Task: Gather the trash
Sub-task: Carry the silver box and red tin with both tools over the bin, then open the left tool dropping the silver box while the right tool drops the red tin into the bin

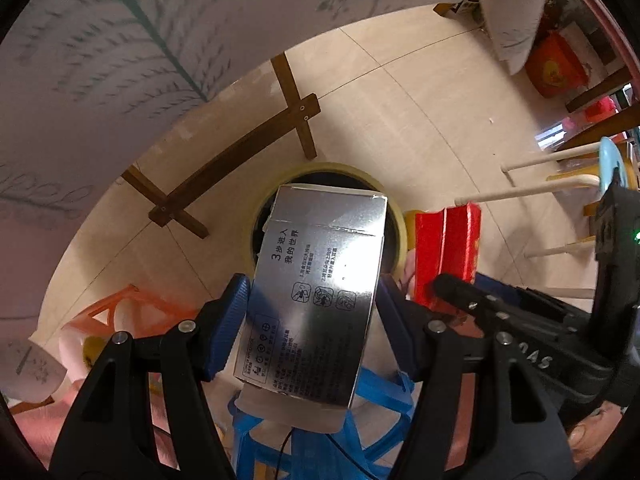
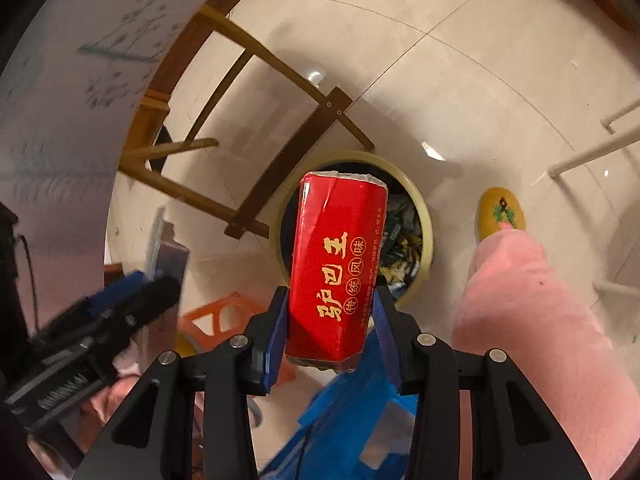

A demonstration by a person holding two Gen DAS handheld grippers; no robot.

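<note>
My left gripper (image 1: 310, 312) is shut on a flattened silver carton (image 1: 316, 300) with black print, held above the pale yellow trash bin (image 1: 400, 216) on the floor. My right gripper (image 2: 330, 320) is shut on a red box (image 2: 336, 264) with gold characters, held over the same bin (image 2: 426, 232), which has dark wrappers inside. In the left wrist view the red box (image 1: 444, 252) and the right gripper (image 1: 452, 290) show to the right. In the right wrist view the left gripper (image 2: 120, 300) shows blurred at the left.
A dark wooden table base (image 1: 240, 152) stands on the tiled floor behind the bin, under a leaf-printed tablecloth (image 1: 100, 60). A blue plastic stool (image 1: 340, 432) and an orange stool (image 1: 120, 312) are below. A pink-trousered leg (image 2: 540, 320) with a yellow slipper (image 2: 502, 212) is right of the bin.
</note>
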